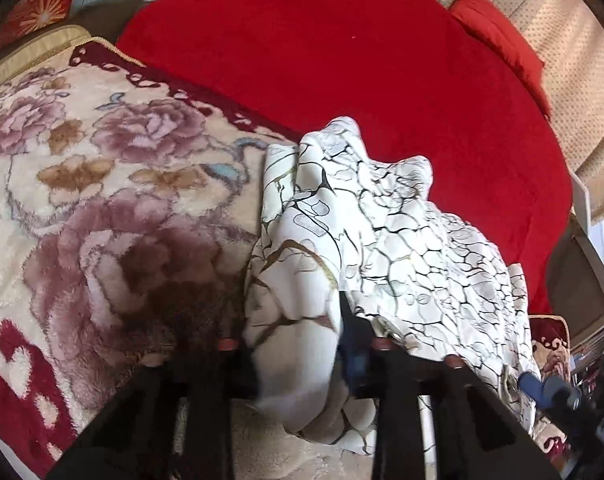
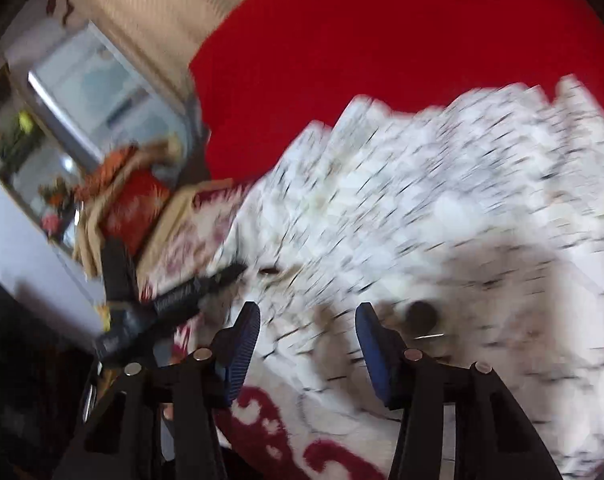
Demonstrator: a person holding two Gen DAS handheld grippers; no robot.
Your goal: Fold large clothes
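Left wrist view: the left gripper has its jaws drawn close on a bunched fold of the white garment; cloth fills the gap between them, so it looks pinched, probably to lift an edge for folding
Right wrist view: the right gripper stands about half open over the garment; its blue ribbed pads have nothing visibly between them, though blur makes contact hard to judge
Where the garment lies: heaped across the seam between the floral blanket and the red bedspread, near both grippers
Why held so: one gripper seems to anchor a corner while the other appears poised to catch a second edge, so the cloth can be spread before folding
Garment: thin, smooth, slightly glossy fabric, white with dark crackle lines; crumpled in peaks and soft ridges
Floral blanket: thick plush pile, cream with mauve roses and a dark red scalloped border
Red bedspread: matte, fleecy, lying flat
Red cushion: puffy, set against the dotted cream wall covering
Seen across: the left gripper shows in the right view, its tip in the cloth
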